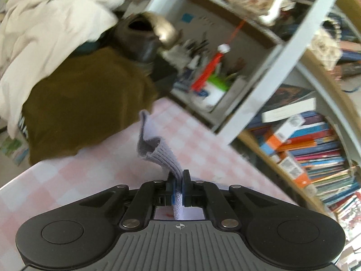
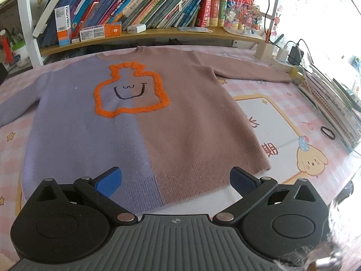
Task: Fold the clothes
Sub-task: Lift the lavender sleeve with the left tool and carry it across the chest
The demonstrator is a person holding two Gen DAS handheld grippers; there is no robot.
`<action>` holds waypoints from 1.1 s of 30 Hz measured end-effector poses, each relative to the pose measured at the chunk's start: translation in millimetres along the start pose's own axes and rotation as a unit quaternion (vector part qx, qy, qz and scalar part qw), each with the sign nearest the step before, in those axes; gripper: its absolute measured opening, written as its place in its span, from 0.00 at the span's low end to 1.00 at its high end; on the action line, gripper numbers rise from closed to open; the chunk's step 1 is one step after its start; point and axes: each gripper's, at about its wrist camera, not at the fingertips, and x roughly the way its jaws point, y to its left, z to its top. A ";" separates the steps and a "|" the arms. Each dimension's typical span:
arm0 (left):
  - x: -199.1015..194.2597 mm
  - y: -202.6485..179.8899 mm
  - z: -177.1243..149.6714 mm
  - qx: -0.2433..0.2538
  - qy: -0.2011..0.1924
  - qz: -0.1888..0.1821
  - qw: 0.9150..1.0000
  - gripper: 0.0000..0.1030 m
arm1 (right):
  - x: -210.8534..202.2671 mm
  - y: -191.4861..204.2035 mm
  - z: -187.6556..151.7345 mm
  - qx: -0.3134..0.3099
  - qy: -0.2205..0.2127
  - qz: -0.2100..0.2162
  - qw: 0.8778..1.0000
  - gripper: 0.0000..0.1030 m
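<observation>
Left gripper (image 1: pixel 176 184): pinching lilac ribbed knit cuff (image 1: pixel 158 151) | right gripper (image 2: pixel 176 181): spread; your lilac-and-mauve knitted sweater (image 2: pixel 140 122) lies at 12 o'clock, long axis 6-to-12.

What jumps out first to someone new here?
The sweater, half lilac, half dusty pink, lies flat on the pink checked tablecloth, with an orange fuzzy outline around a smiling face on its chest. The left gripper pinches a ribbed lilac cuff.
</observation>
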 end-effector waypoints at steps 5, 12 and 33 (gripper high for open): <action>-21.8 -41.3 -2.0 0.019 -0.033 -0.023 0.999 0.03 | 12.9 -15.4 12.9 -0.022 -0.011 0.035 0.999 1.00; -45.7 -114.6 -19.7 0.045 -0.066 -0.044 0.996 0.03 | 32.6 -52.8 43.2 -0.068 -0.035 0.096 0.992 1.00; 15.0 -331.1 -124.5 0.174 -0.022 -0.072 0.982 0.03 | 74.3 -170.6 70.4 -0.089 -0.030 0.180 0.979 1.00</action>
